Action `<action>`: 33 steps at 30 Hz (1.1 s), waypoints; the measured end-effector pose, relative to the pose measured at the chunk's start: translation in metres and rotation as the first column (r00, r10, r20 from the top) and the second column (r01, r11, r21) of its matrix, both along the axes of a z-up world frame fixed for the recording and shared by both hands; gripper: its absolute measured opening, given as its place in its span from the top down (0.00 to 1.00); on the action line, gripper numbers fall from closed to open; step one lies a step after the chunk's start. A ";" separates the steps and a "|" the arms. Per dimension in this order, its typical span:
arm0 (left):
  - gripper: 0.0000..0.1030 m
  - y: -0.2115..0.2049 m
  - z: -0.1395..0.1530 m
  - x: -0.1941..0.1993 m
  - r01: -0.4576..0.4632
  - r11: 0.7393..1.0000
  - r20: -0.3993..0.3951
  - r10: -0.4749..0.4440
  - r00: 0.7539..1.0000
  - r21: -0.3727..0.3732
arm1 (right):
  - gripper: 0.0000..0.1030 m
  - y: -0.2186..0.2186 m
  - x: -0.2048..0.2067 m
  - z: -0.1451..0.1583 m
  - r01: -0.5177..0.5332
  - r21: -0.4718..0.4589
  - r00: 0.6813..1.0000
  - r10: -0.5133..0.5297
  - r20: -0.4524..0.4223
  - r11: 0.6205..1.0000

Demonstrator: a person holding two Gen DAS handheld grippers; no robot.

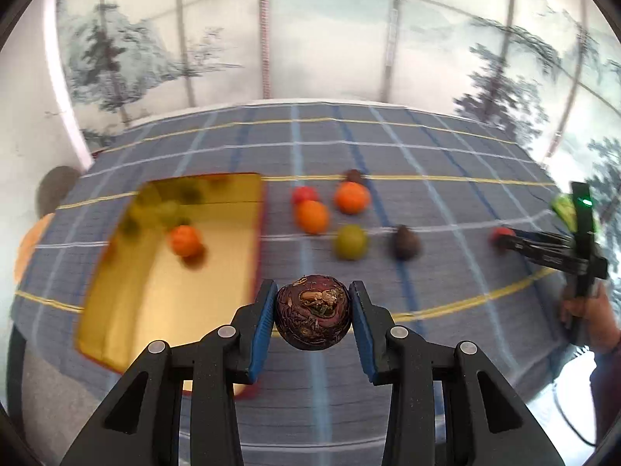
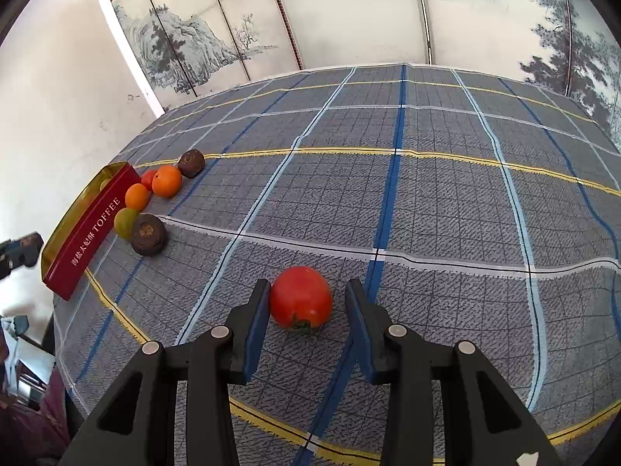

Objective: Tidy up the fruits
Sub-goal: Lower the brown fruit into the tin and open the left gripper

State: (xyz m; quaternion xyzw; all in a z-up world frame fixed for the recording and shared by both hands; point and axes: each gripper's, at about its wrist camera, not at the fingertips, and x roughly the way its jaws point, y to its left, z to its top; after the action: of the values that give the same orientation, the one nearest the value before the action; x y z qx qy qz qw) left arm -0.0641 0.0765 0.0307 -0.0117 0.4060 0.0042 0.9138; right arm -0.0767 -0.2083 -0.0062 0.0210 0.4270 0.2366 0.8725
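My left gripper (image 1: 313, 312) is shut on a dark purple-brown round fruit (image 1: 313, 314) and holds it above the cloth, just right of the gold tin tray (image 1: 128, 310). An orange (image 1: 185, 240) lies in the tray. My right gripper (image 2: 307, 303) is open around a red tomato (image 2: 300, 297) that rests on the cloth; the left pad touches it, the right pad stands apart. It also shows in the left wrist view (image 1: 502, 235) at the far right. Loose fruits lie between: oranges (image 1: 311, 215), a green fruit (image 1: 350, 241), a brown one (image 1: 406, 241).
The red "TOFFEE" tin (image 2: 87, 233) sits at the cloth's left edge with fruits (image 2: 147, 235) beside it. The blue plaid tablecloth (image 2: 446, 202) covers the table. A painted folding screen (image 2: 349, 11) stands behind.
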 end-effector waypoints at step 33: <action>0.62 0.120 -0.054 0.051 -0.170 0.956 -0.070 0.192 0.979 0.239 | 0.65 0.001 0.001 -0.001 -0.001 -0.014 1.000 0.001 0.004 1.000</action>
State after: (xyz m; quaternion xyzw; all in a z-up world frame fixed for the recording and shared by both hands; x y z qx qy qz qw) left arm -0.0136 0.1969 -0.0233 0.0579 0.4416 0.1357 0.8850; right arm -0.0761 -0.2072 -0.0069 0.0141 0.4269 0.2342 0.8733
